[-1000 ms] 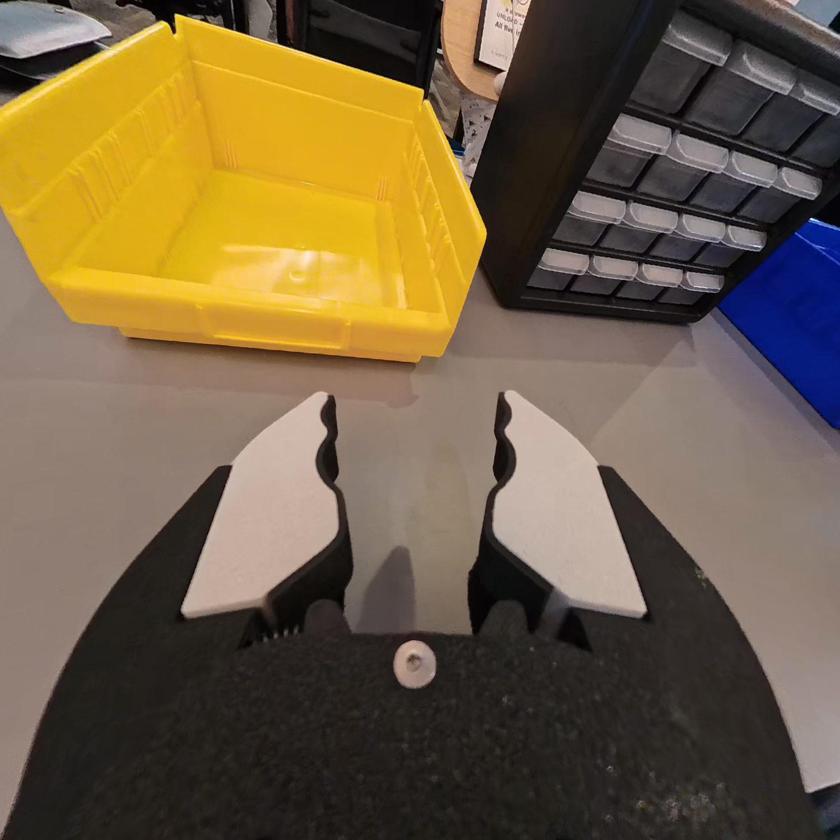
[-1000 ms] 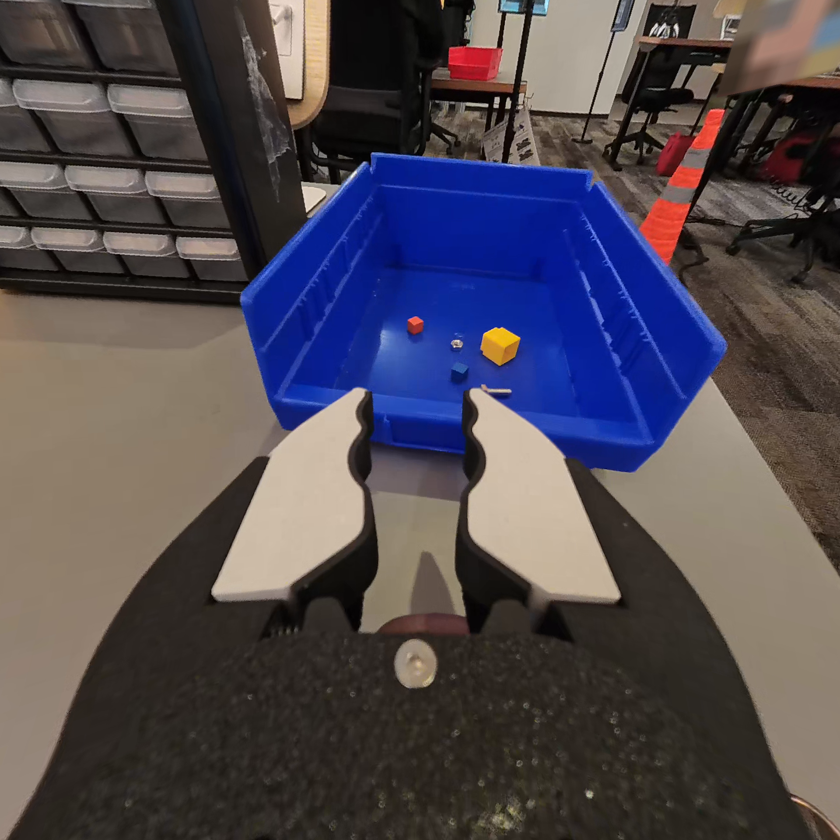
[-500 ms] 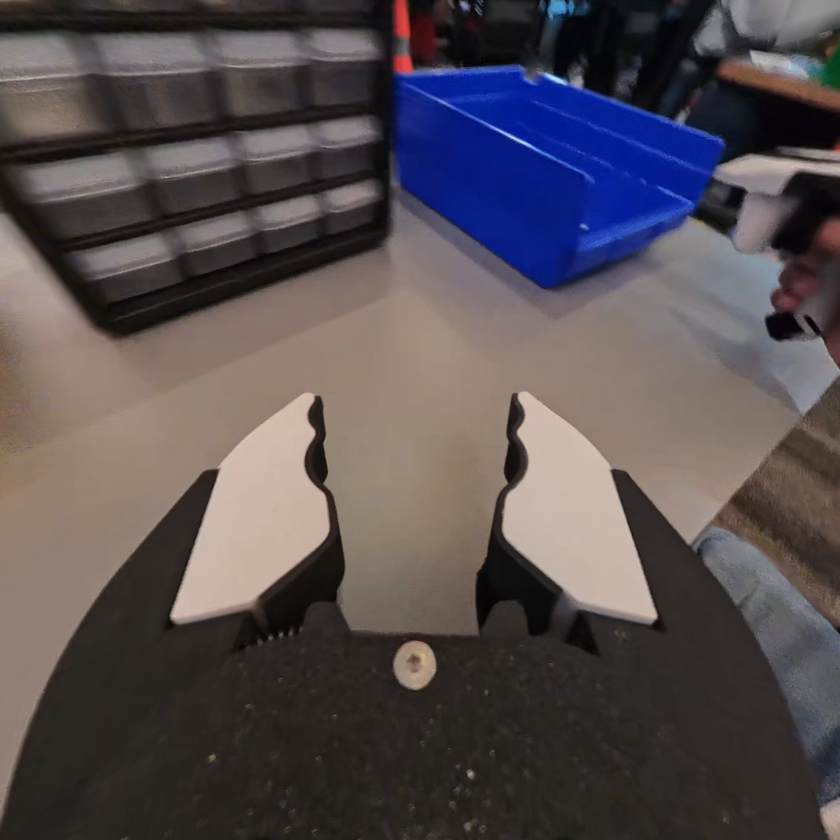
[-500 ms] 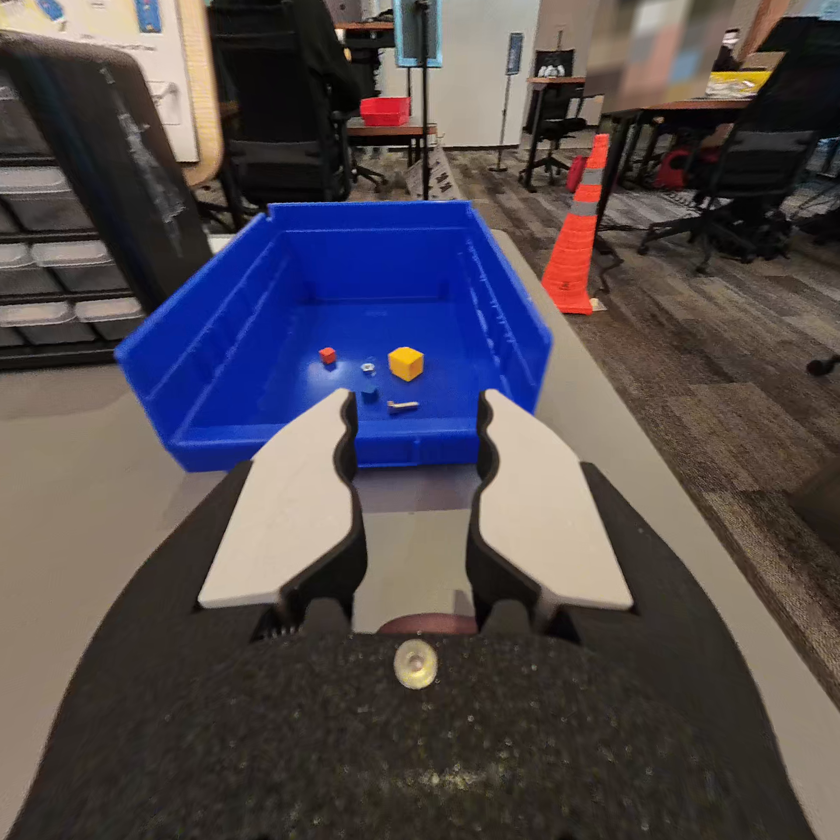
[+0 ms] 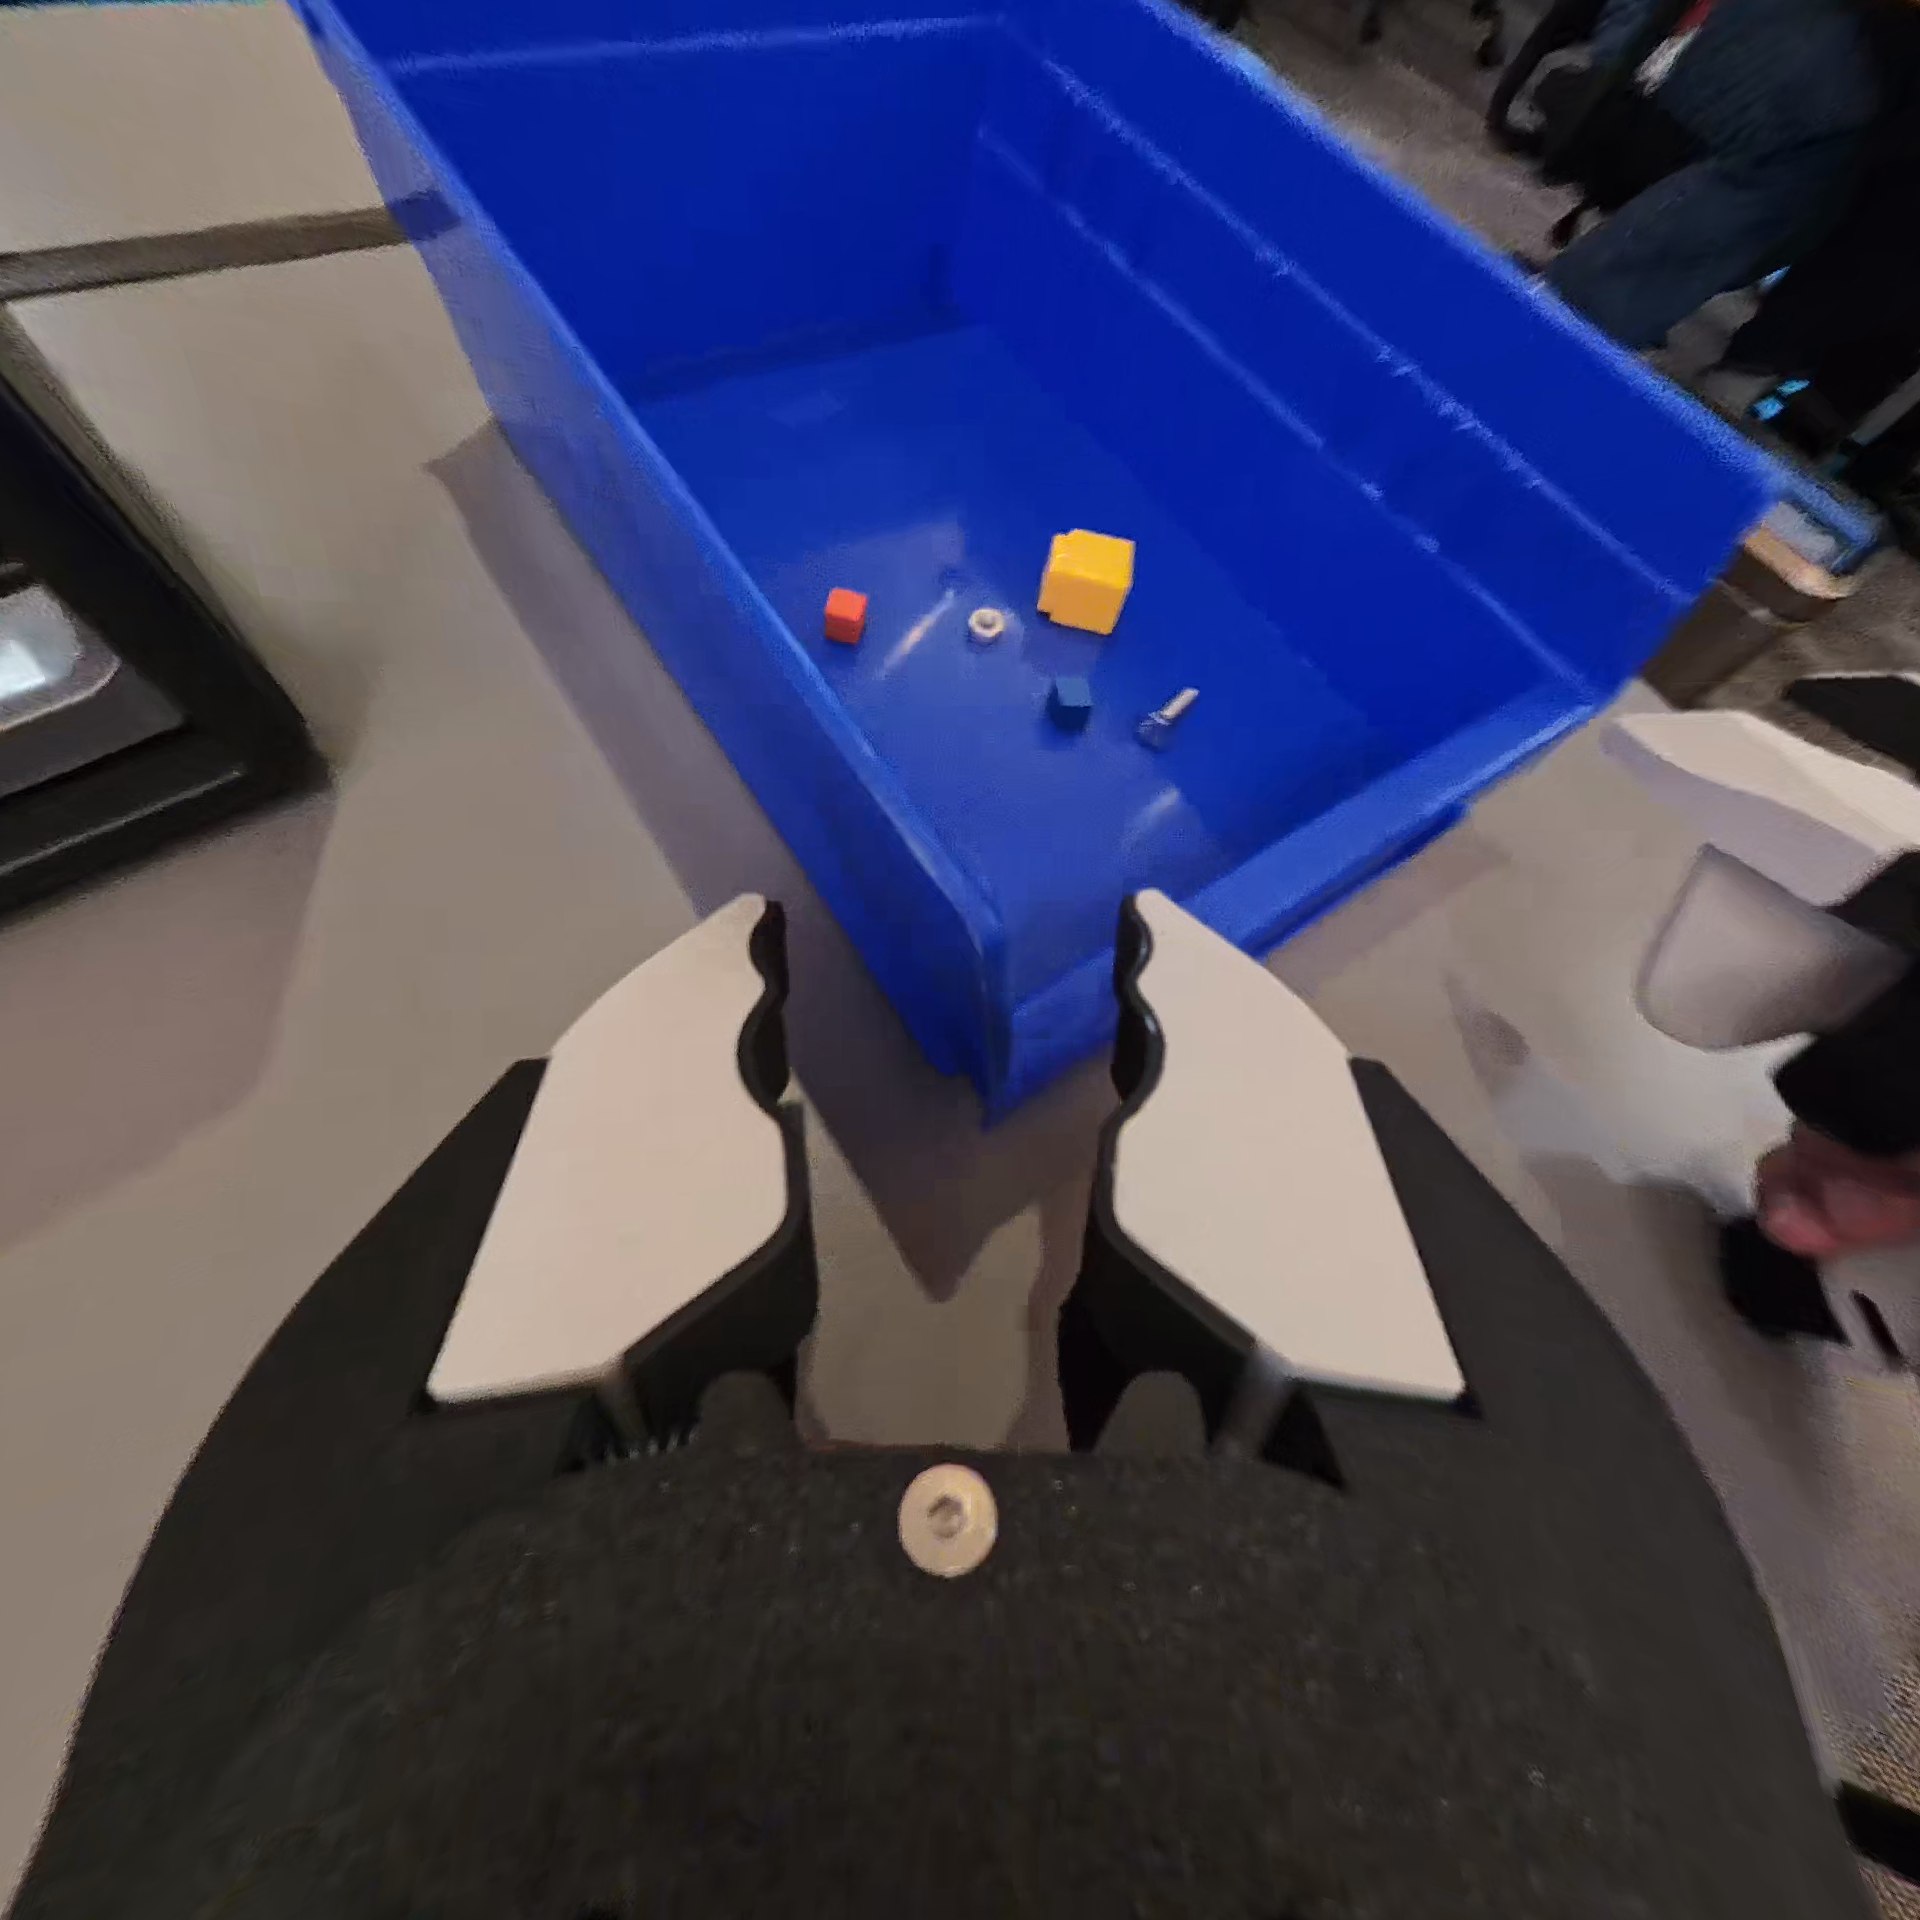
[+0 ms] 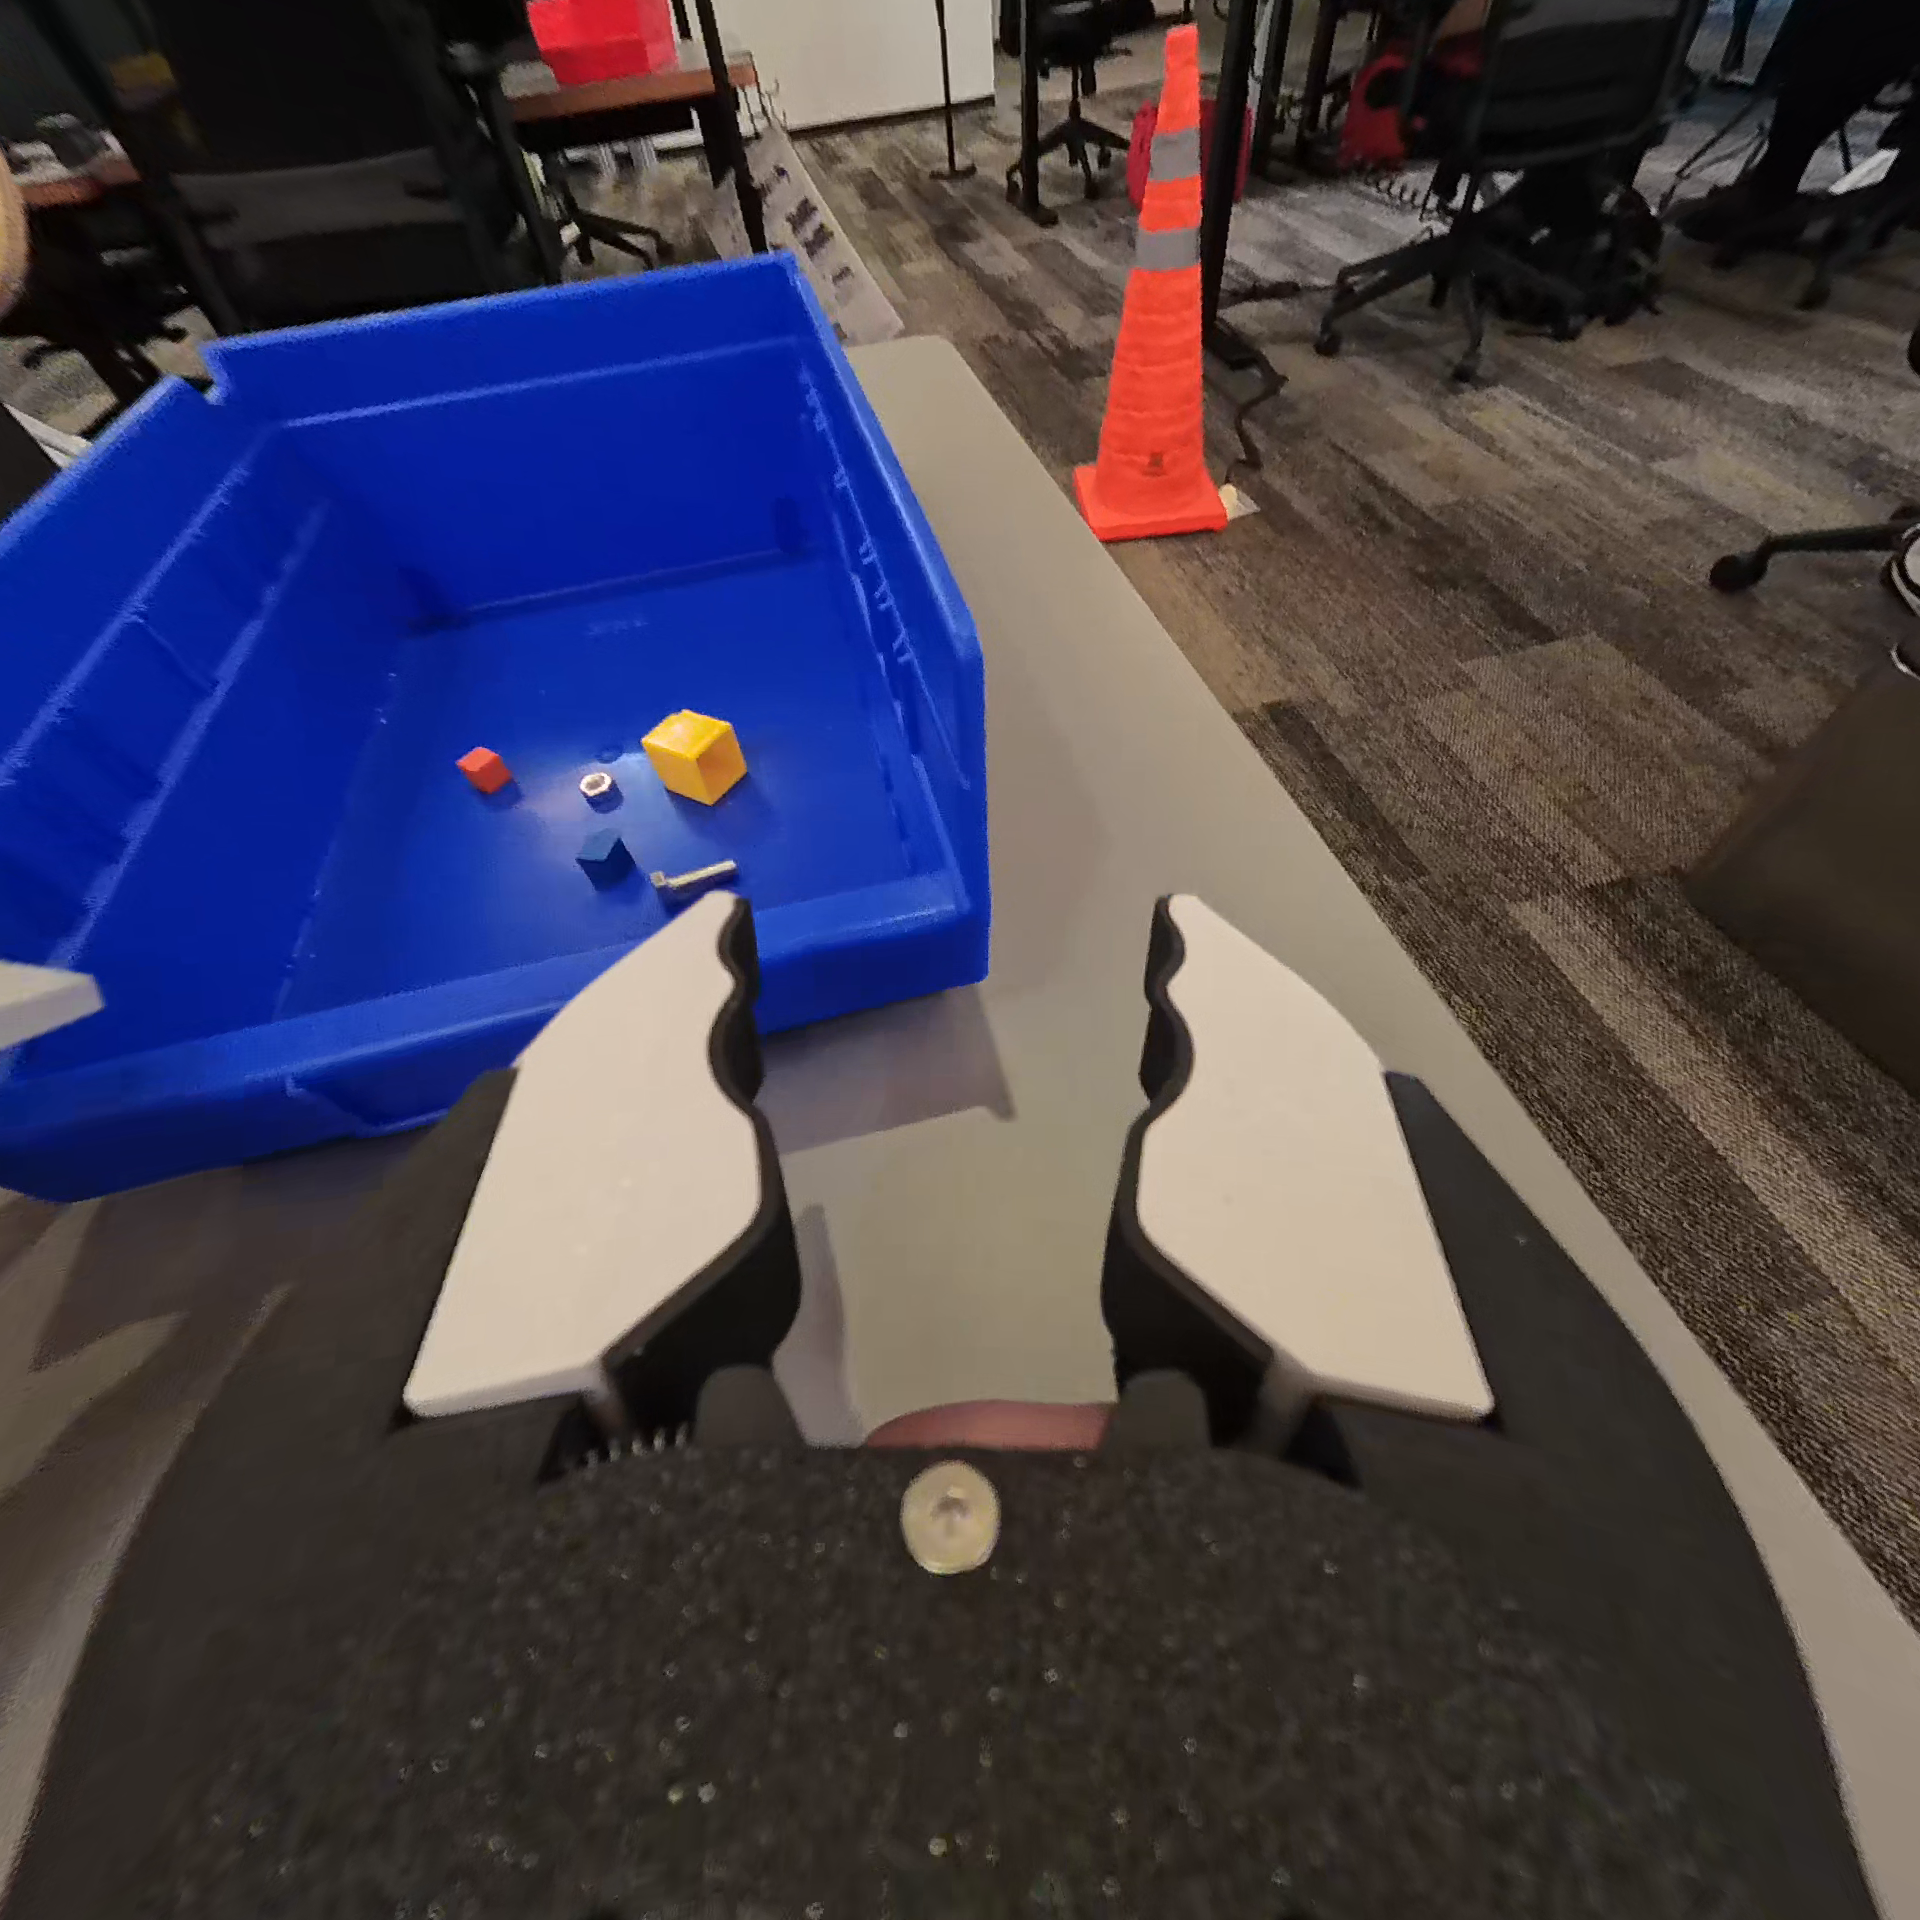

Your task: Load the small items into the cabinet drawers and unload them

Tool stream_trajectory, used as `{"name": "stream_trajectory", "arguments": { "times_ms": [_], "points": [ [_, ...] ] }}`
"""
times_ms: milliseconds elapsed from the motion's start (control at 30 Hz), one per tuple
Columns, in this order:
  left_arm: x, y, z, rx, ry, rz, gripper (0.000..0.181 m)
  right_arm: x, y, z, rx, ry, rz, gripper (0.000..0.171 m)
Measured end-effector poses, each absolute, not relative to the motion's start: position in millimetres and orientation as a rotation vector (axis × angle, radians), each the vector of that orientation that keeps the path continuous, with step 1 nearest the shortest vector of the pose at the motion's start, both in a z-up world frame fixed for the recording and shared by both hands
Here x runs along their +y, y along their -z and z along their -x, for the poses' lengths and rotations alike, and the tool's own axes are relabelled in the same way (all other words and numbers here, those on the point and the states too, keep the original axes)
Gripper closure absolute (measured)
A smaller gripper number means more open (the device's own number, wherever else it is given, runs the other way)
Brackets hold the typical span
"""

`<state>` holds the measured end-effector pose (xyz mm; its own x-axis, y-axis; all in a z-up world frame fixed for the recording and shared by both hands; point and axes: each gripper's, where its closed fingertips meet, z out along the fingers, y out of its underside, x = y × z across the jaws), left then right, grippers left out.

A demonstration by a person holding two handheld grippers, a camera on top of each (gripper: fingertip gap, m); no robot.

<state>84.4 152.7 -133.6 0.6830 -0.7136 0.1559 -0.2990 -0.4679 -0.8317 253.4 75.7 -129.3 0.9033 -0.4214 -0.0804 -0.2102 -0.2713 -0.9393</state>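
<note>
A blue bin sits on the grey desk, and the small items lie loose on its floor: a yellow cube, a smaller red cube, a metal nut, a small blue cube and a short metal bolt. The left gripper hangs above the bin's near corner, its white fingers spread wide and holding nothing. The right gripper hovers over the desk just beside the bin's front right corner, fingers likewise wide apart and empty. A corner of the black drawer cabinet shows at the left edge of the left wrist view. On the carpet beyond the desk stands an orange traffic cone.
</note>
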Motion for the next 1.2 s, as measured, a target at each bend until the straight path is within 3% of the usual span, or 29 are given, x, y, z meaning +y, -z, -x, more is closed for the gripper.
{"name": "stream_trajectory", "arguments": {
  "times_ms": [100,333,400,467,500,733,1000,1200],
  "points": [
    [164,140,-87,0.746,0.591,2.096,0.15,81,132,-252,0.461,0.237,1.88,0.102],
    [176,136,-58,0.686,0.403,2.048,0.175,92,133,-234,0.388,0.252,1.915,0.118],
    [173,134,-50,0.686,0.435,2.029,0.176,93,132,-221,0.354,0.201,1.926,0.129],
    [169,132,-41,0.69,0.438,2.018,0.177,86,130,-208,0.384,0.153,1.941,0.162],
    [165,130,-35,0.697,0.432,2.006,0.177,79,128,-205,0.396,0.176,1.953,0.167],
    [121,104,17,0.8,0.464,1.949,0.177,22,94,-141,0.477,0.144,1.873,0.166],
    [31,101,106,0.882,0.428,1.959,0.177,-71,98,-49,0.484,0.081,1.892,0.164],
    [4,116,186,0.704,0.311,1.985,0.177,-61,113,14,0.327,0.01,1.923,0.167]
  ]
}}
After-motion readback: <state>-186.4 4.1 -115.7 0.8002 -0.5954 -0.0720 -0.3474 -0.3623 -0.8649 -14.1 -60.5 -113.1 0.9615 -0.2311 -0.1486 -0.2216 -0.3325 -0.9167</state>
